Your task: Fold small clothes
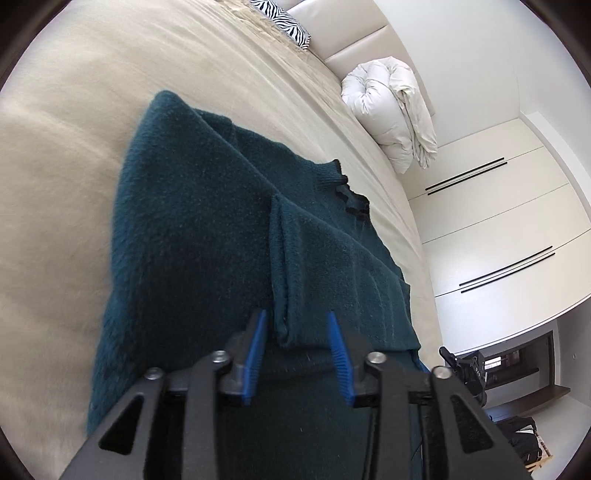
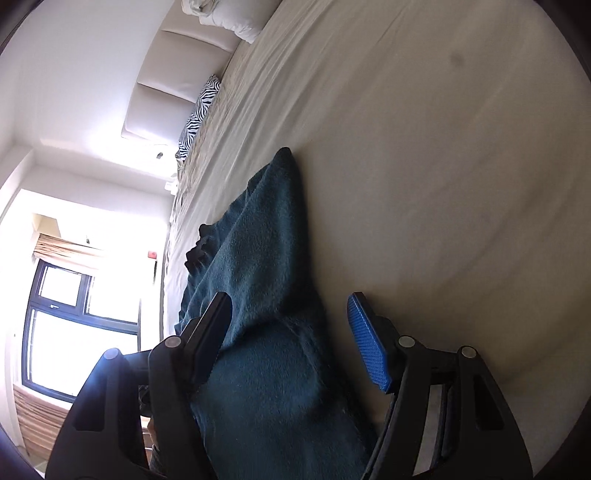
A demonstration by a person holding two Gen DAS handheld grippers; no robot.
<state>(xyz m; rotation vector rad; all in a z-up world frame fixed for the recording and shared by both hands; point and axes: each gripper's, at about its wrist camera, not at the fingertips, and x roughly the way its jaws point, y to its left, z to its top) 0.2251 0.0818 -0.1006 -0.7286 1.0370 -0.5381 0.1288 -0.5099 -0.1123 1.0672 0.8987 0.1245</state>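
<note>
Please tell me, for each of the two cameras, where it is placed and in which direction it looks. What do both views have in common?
Left wrist: sits on the left gripper, looking along its open fingers over the dark green sweater on the bed, towards the white wardrobe.
Right wrist: sits on the right gripper, looking along its open fingers over the sweater towards the window.
Shared: sweater, bed, zebra pillow, white duvet.

sweater on bed | patterned pillow, bundled duvet behind, against headboard
</note>
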